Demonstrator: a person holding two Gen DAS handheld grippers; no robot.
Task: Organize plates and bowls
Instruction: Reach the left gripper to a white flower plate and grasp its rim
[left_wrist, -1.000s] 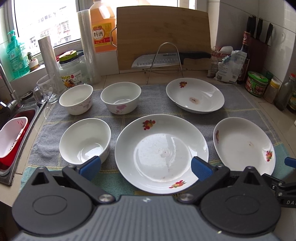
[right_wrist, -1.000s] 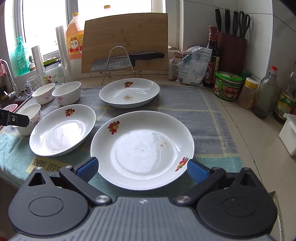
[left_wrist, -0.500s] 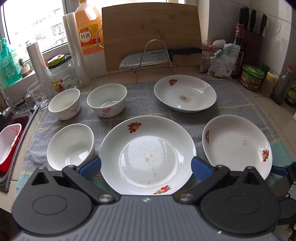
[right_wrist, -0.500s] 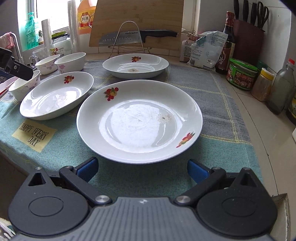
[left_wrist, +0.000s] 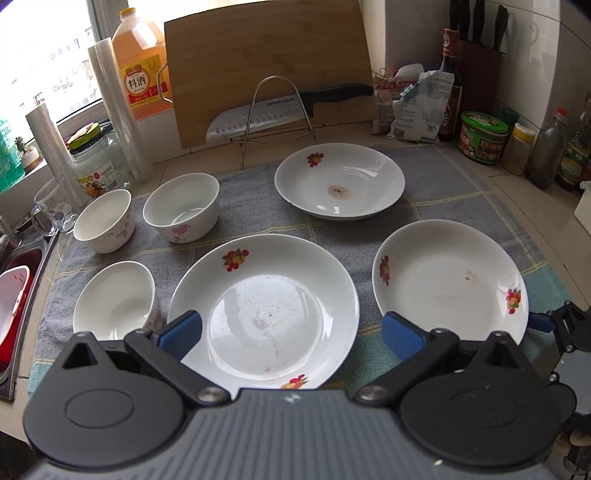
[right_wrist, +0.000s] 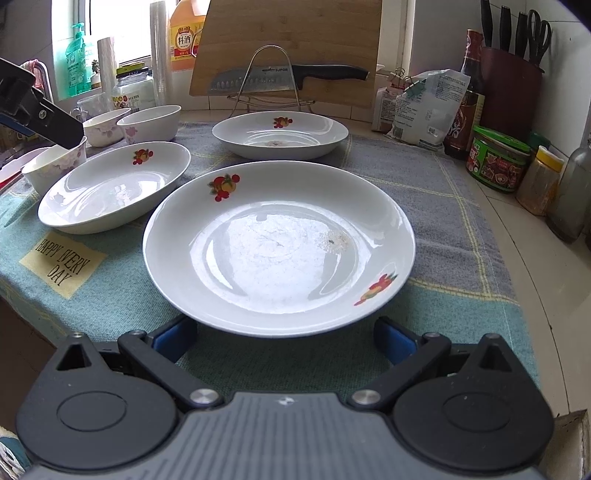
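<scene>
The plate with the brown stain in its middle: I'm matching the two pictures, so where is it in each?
Left wrist view: stained plate, upper centre, farthest plate on the towel.
Right wrist view: same plate, upper centre, behind the nearest plate.
Shared landmark: the knife on the wire rack just behind it.

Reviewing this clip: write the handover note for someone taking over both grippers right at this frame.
Left gripper: open, empty, jaws either side of the middle plate.
Right gripper: open, empty, low at the near rim of the right plate.
On the towel: a third plate at the back; near bowl and two back bowls on the left.
Done: nothing stacked; all six pieces sit apart.
Left: stack the plates together and nest the bowls.
</scene>
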